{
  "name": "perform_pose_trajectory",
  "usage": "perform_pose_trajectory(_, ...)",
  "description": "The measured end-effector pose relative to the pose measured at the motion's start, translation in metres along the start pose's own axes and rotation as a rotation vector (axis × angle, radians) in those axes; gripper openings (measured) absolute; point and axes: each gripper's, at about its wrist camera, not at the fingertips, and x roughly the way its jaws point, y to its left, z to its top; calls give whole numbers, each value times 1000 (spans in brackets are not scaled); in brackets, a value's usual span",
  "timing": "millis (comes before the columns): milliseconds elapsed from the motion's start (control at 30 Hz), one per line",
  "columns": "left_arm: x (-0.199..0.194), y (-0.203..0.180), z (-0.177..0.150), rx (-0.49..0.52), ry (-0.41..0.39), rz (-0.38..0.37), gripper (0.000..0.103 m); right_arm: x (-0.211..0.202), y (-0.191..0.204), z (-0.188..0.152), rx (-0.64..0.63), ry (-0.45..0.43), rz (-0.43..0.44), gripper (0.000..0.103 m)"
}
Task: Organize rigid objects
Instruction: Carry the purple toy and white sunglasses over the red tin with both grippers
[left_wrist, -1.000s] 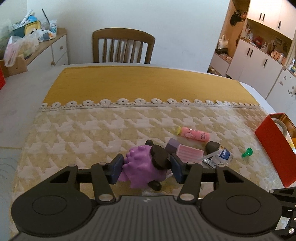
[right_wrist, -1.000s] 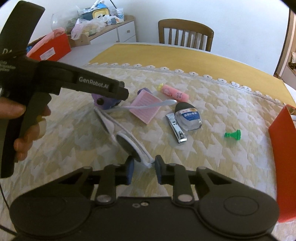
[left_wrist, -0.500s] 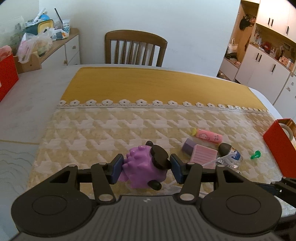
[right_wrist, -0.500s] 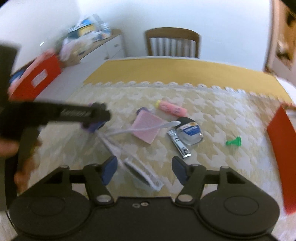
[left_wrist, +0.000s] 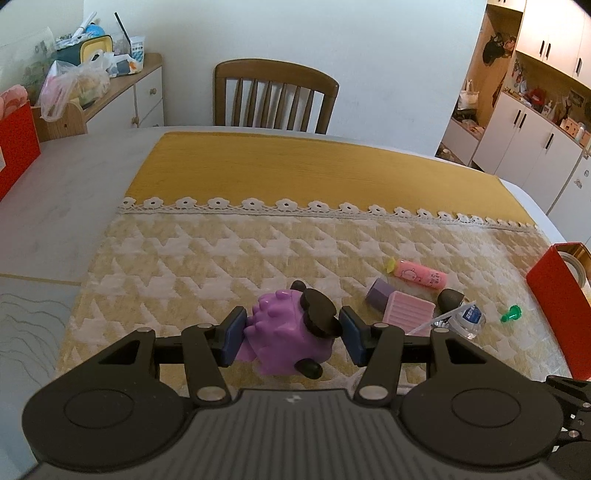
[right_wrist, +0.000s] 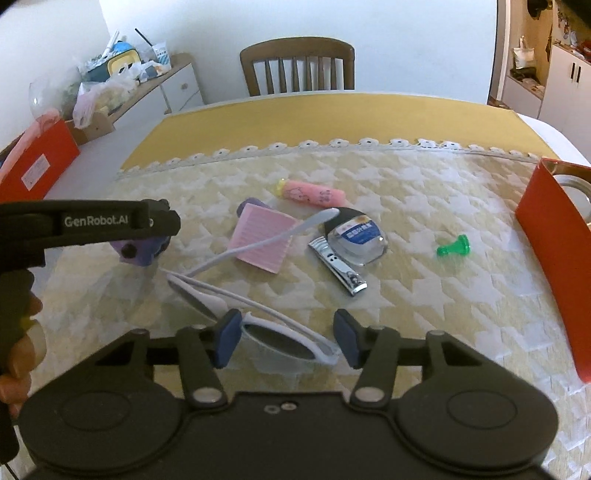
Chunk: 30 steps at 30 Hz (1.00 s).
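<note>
Purple fidget cube (left_wrist: 284, 332): studded, black knobs, between blue pads.
White glasses (right_wrist: 258, 317): unfolded, flat on cloth.
Nail clipper (right_wrist: 338, 266): beside pink notepad (right_wrist: 263, 238).

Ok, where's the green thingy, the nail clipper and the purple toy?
Green pin (right_wrist: 453, 248), right wrist view, on its body.
Nail clipper (right_wrist: 338, 266), right wrist view, mid-lever.
Purple toy (left_wrist: 282, 334), left wrist view, bumpy front.

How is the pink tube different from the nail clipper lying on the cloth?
The pink tube is matte pink with a small drawing and a yellow tip; the nail clipper is shiny bare metal. The tube is round and thicker, the clipper flat and slim. The tube lies farther back, near the lace trim; the clipper lies nearer, against the clear case. Both lie flat on the cloth, untouched.
</note>
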Motion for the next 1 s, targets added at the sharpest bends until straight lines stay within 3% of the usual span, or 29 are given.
perform_pose_trajectory(200, -1, -2, 0, 2, 0, 0, 54, -7, -11, 1, 3, -14, 19, 32)
perform_pose_trajectory(633, -31, -27, -2, 7, -36, -31, 54, -51, -49, 2, -8, -74, 25, 31)
perform_pose_trajectory(1000, -75, -101, 3, 108, -86, -130, 54, -110, -104, 15, 22, -153, 10, 31)
